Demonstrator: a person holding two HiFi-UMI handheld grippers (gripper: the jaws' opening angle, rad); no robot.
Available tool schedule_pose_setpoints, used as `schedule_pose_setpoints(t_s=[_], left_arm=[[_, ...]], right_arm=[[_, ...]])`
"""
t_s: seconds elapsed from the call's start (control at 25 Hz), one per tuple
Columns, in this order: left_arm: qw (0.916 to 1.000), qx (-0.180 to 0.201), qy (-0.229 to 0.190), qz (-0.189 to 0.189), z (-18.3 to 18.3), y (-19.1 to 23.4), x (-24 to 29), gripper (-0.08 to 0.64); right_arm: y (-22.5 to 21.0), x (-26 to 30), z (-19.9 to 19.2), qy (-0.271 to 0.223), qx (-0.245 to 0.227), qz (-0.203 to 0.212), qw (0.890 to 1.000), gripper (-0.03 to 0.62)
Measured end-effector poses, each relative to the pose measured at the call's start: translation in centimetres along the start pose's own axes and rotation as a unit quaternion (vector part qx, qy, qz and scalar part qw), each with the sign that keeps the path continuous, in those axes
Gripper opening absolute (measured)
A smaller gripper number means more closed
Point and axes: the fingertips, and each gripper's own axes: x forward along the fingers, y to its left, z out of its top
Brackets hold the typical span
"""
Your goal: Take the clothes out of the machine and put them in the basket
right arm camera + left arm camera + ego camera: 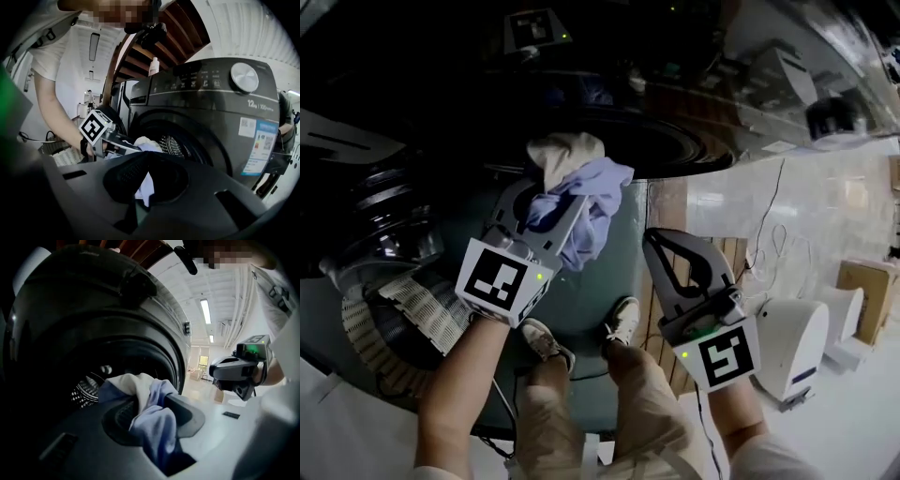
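My left gripper [553,192] is shut on a bundle of clothes, a lavender-blue cloth [591,202] and a beige one [562,150], held just outside the dark washing machine's round opening [666,141]. The left gripper view shows the lavender cloth [157,427] hanging down between the jaws, with the perforated drum [86,390] behind it. To the right and lower, my right gripper [654,242] is shut and holds nothing. In the right gripper view its tips [143,157] meet, and the left gripper [112,138] with its cloth [145,143] shows beyond them. The white slatted basket [394,319] stands at lower left.
The machine's open door [380,220] hangs at the left above the basket. The person's legs and shoes [623,319] are below the grippers. On the floor at the right are a white device [792,352], a cardboard box [867,291] and a thin cable [769,234].
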Motion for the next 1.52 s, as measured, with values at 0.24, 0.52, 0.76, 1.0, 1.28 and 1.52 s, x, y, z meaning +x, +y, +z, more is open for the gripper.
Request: schedule_pose_setpoints(t_s=[0.24, 0.52, 0.76, 1.0, 1.28, 1.52], left_arm=[[0.9995, -0.02, 0.024, 0.011, 4.7, -2.3, -4.2, 0.132], [0.9986, -0.02, 0.027, 0.041, 13.4, -5.6, -9.8, 0.132], [0.9961, -0.022, 0.007, 0.085, 19.8, -7.9, -13.6, 0.132], [0.9878, -0.034, -0.028, 0.149, 27.2, -10.1, -18.8, 0.132], [0.9715, -0.013, -0.051, 0.231, 33.5, -11.7, -26.2, 0.132], [0.9531, -0.014, -0.075, 0.293, 36.1, -12.4, -32.1, 0.132]], right_arm=[[-2.0, -3.0, 6.6, 0.021, 0.024, -0.014, 0.999, 0.012], [-4.1, -7.2, 16.4, 0.005, 0.024, -0.022, 0.999, 0.012], [-5.7, -11.6, 23.5, -0.01, 0.01, -0.014, 1.0, 0.012], [-5.7, -16.6, 30.1, -0.021, 0.002, 0.005, 1.0, 0.011], [-5.6, -20.3, 36.9, -0.066, 0.027, 0.042, 0.997, 0.011], [-2.9, -19.4, 40.2, -0.089, 0.025, 0.101, 0.991, 0.011]])
